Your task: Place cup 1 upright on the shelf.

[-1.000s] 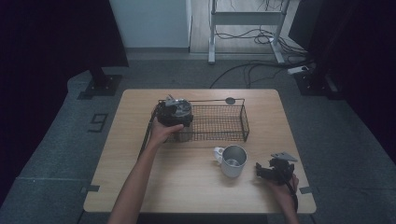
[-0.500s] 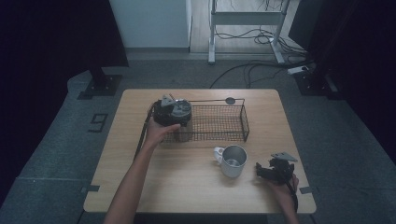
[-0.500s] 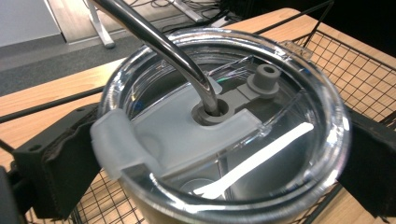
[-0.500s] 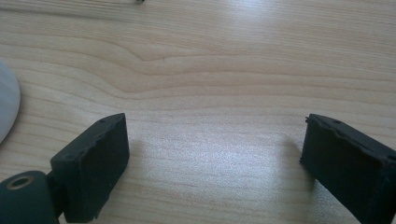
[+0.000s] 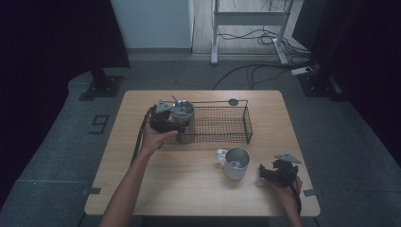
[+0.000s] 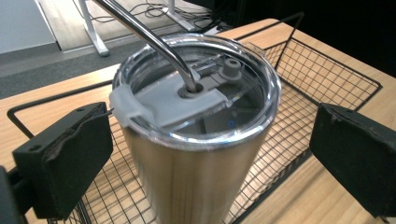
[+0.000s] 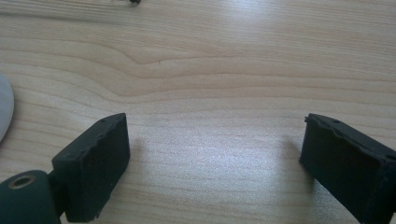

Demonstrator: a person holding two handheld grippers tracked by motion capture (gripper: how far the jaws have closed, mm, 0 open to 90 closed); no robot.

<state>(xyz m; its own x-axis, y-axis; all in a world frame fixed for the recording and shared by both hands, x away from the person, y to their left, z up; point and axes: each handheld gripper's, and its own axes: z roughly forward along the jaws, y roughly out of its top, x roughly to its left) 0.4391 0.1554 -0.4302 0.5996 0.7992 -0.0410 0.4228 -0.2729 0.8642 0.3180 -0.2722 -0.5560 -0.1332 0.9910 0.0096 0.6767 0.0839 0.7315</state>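
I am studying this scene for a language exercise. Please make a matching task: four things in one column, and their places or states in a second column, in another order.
Things:
1. tumbler
2. mug
3. left gripper
4. right gripper

Places or states:
A. jaws open over bare table wood
B. stands in the left end of the wire basket, straw through its lid
C. jaws open, one on each side of the tumbler, not touching
D. stands on the table in front of the basket

Pairs: 1-B, 2-D, 3-C, 4-A
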